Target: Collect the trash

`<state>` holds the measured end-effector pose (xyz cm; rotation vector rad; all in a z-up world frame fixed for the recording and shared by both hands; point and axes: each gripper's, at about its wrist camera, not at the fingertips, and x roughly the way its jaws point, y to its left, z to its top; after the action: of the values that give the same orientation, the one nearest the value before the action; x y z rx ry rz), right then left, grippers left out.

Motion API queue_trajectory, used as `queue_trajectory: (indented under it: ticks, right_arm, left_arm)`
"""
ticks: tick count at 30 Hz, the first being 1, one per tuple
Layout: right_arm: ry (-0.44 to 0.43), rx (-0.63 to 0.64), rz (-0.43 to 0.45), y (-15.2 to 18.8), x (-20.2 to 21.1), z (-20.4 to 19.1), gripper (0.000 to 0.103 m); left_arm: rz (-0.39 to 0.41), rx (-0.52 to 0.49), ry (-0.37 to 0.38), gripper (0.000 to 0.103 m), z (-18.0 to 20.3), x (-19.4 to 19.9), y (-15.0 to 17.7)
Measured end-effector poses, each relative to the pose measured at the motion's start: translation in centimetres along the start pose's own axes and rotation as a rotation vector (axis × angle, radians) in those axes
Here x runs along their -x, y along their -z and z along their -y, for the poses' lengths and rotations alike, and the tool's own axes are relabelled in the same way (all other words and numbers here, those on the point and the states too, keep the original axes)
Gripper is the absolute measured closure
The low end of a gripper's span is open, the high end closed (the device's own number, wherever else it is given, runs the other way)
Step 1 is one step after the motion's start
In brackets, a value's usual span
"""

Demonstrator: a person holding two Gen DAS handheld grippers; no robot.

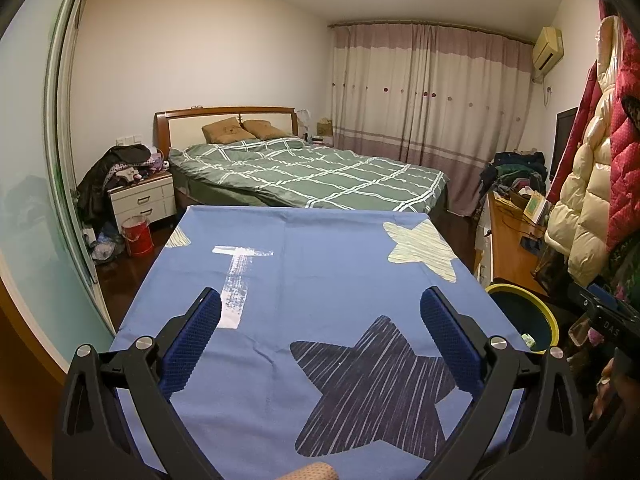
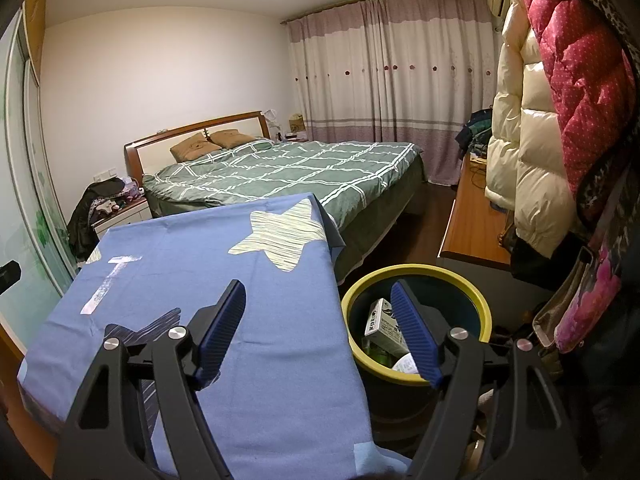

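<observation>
A round bin with a yellow rim (image 2: 416,272) stands on the floor right of a table draped in a blue star-print cloth (image 2: 248,320). Inside the bin lie a white carton (image 2: 382,328), a green bottle (image 2: 376,354) and a white wrapper (image 2: 406,364). My right gripper (image 2: 320,290) hovers open over the cloth's right edge and the bin's left rim, nothing between its fingers. My left gripper (image 1: 320,298) hangs open above the cloth (image 1: 320,280), empty. In the left wrist view the bin (image 1: 524,312) sits at the right, with the other gripper's black body (image 1: 600,316) above it.
A bed with a green checked cover (image 2: 288,168) lies beyond the table. A wooden desk (image 2: 476,232) and hanging padded coats (image 2: 532,128) crowd the right side. A nightstand piled with clothes (image 1: 140,196) and a red bucket (image 1: 138,236) stand at the left.
</observation>
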<state>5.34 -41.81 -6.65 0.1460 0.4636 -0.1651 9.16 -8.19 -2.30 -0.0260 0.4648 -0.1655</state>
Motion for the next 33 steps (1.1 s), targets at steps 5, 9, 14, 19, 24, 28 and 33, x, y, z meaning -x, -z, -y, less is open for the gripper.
queue_trajectory:
  ticks: [5,9,14,19,24,28,33]
  right_arm:
    - [-0.001,-0.001,-0.002,0.04,0.01,0.09,0.032]
    - [-0.002,-0.001,-0.002,0.03,0.01,0.09,0.031]
    - [-0.003,-0.002,-0.003,0.03,-0.06,0.22,0.031]
    - [-0.003,-0.002,-0.003,0.04,-0.06,0.21,0.031]
    - [-0.003,-0.002,-0.003,0.03,-0.06,0.25,0.031]
    - [-0.003,-0.003,-0.004,0.03,-0.07,0.25,0.031]
    - [-0.005,-0.004,-0.006,0.03,-0.04,0.19,0.031]
  left_arm:
    - [-0.005,0.0,0.001,0.005,0.1,-0.22,0.13]
    - [-0.004,0.001,0.001,0.005,0.08,-0.19,0.1]
    - [-0.006,0.001,0.0,0.005,0.08,-0.31,0.15]
    - [-0.004,-0.002,0.001,0.005,0.12,-0.48,0.27]
    - [-0.006,-0.002,0.001,0.005,0.19,-0.66,0.54]
    - [-0.007,-0.002,0.001,0.005,0.2,-0.76,0.63]
    - [-0.01,-0.002,0.001,0.005,0.25,-0.84,0.71]
